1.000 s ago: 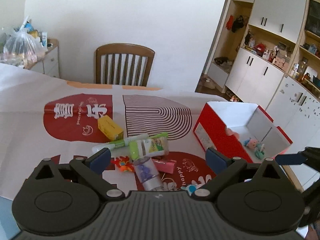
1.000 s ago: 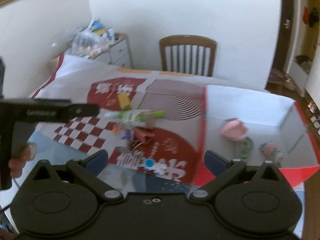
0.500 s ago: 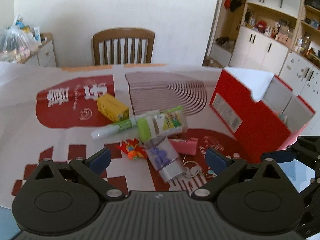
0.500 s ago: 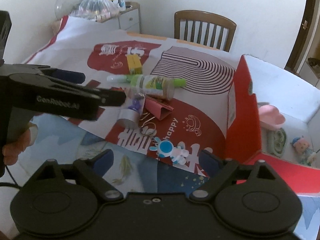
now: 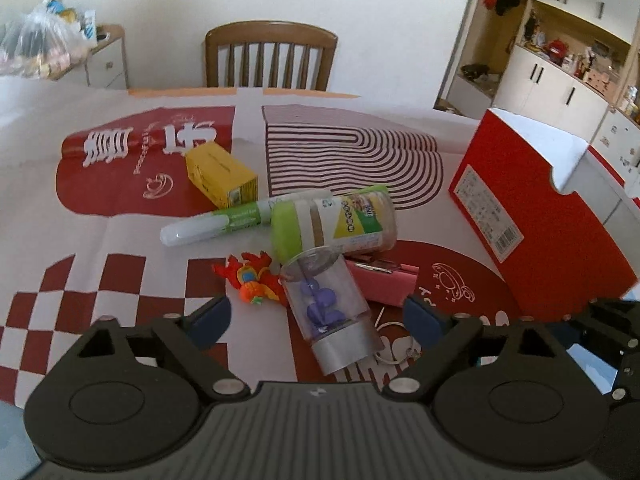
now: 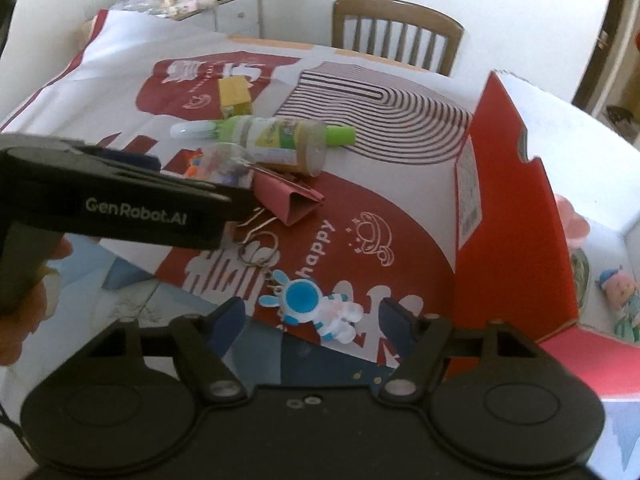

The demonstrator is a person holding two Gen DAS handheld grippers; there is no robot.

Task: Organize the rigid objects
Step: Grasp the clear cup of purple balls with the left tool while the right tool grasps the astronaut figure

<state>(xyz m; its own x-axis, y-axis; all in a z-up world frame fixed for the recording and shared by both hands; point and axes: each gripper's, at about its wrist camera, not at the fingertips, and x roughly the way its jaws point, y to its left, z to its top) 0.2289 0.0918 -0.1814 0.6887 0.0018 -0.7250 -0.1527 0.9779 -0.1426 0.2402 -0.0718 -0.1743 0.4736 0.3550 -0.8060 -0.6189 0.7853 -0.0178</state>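
Rigid objects lie in a loose heap on the tabletop [image 5: 120,216], on a red-and-white printed cloth, just left of an open red box [image 5: 532,216] already holding a few toys. Heap: yellow carton [image 5: 220,178], white-and-green tube [image 5: 224,224], green-lidded jar [image 5: 332,222] on its side, clear capsule with purple pieces [image 5: 328,308], pink binder clip [image 6: 286,200], orange-red toy figure [image 5: 252,280]. Blue-and-white rabbit keychain [image 6: 316,308] lies apart, nearer the tabletop edge. Left gripper [image 5: 318,316]: fingers spread either side of the capsule, closing a little, no contact seen. Right gripper [image 6: 312,316]: fingers spread, closing over the keychain, not yet pinching. Judgement: capsule light, stiff, smooth plastic, likely to roll or slip; take it across the cylinder's middle. Keychain small and light, ring dangles; grip the body.
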